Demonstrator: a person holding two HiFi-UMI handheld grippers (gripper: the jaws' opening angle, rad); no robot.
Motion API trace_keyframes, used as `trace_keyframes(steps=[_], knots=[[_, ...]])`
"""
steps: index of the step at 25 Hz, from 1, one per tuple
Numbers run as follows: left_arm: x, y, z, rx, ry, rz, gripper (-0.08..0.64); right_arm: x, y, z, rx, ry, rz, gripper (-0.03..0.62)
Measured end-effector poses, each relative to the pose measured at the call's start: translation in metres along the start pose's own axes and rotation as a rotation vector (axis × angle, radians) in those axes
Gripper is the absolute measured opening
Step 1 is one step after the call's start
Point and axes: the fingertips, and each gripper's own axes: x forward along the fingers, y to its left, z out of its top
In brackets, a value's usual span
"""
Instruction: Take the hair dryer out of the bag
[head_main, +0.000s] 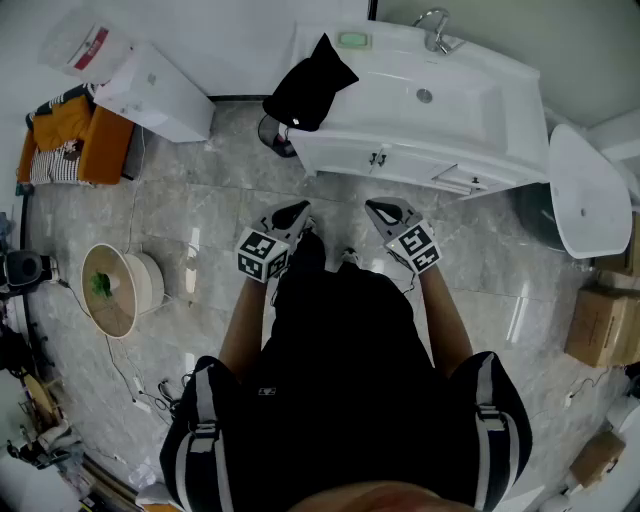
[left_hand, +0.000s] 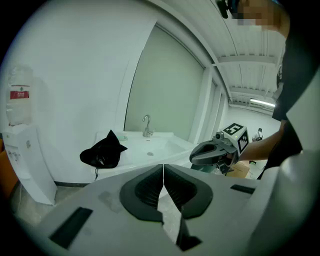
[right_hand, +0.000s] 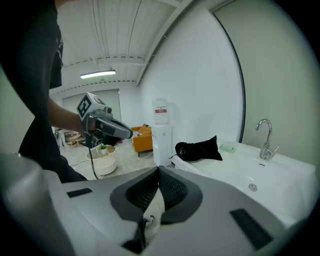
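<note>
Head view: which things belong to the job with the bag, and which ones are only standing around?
For the job: black bag on the left end of the sink counter; left gripper, shut, empty; right gripper, shut, empty.
Only around: faucet; green soap; water dispenser; round stand; cardboard box.

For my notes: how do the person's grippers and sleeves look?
The left gripper and right gripper are grey with dark ribbed pads, each bearing a cube of black-and-white square markers. A dark cable hangs from the left one. The short sleeves are black with pale stripes.
</note>
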Motion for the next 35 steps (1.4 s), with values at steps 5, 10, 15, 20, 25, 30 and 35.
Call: trace_keyframes(steps=[5,10,15,20,25,30,35], knots=[[-0.005,-0.005,-0.003,-0.026,-0.011,0.013,0.018,-0.007,0.002,-0.005,0.014,-0.003,-0.003,0.058],[-0.008,-0.005,-0.006,-0.042,-0.020,0.036,0.018,-0.007,0.006,-0.011,0.008,0.009,0.016,0.058],[-0.007,-0.009,-0.009,-0.055,-0.026,0.048,0.018,-0.009,0.004,-0.017,0.011,0.017,0.019,0.058],[-0.007,-0.007,-0.007,-0.054,-0.024,0.049,0.018,-0.002,-0.002,-0.014,0.023,0.005,0.010,0.058],[-0.004,0.002,0.003,-0.052,-0.034,0.051,0.018,0.003,-0.001,-0.001,0.023,-0.014,0.018,0.058],[0.002,0.009,0.009,-0.048,-0.044,0.054,0.018,0.007,-0.007,-0.001,0.017,-0.013,0.016,0.058],[0.004,0.016,0.007,-0.069,-0.043,0.065,0.018,0.011,-0.011,-0.001,0.014,0.011,0.021,0.058]])
